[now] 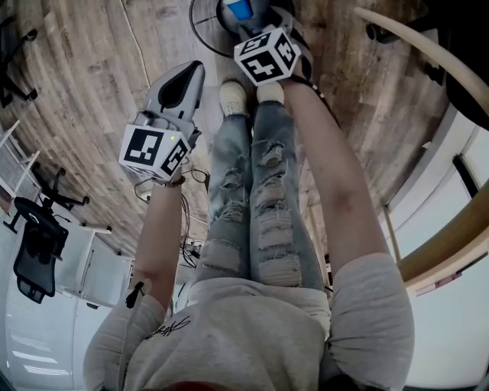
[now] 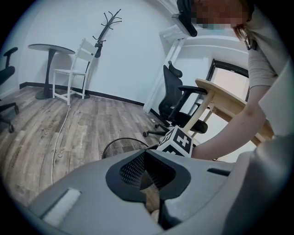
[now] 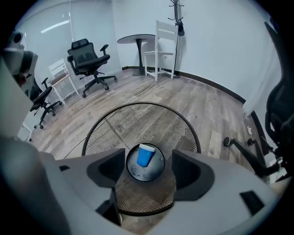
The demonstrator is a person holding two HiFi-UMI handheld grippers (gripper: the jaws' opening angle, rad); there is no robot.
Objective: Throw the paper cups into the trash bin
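Note:
A black wire-mesh trash bin (image 3: 183,120) stands on the wood floor directly under my right gripper (image 3: 147,172). A blue paper cup (image 3: 145,156) lies on its side on the bin's round bottom. The right jaws stand wide apart with nothing between them. In the head view the same cup (image 1: 239,9) and the bin's rim (image 1: 197,30) show beyond the right gripper's marker cube (image 1: 267,55). My left gripper (image 1: 189,75) hangs to the left of the person's legs, its jaws closed to a point and holding nothing. In its own view the left gripper (image 2: 149,186) looks toward the bin (image 2: 117,146).
The person's feet (image 1: 233,97) stand right beside the bin. A black office chair (image 3: 89,58), a white chair (image 3: 164,43), a round table (image 3: 137,40) and a coat rack (image 2: 106,23) line the walls. A cable (image 2: 62,128) runs across the floor. A wooden table (image 2: 223,98) stands at the right.

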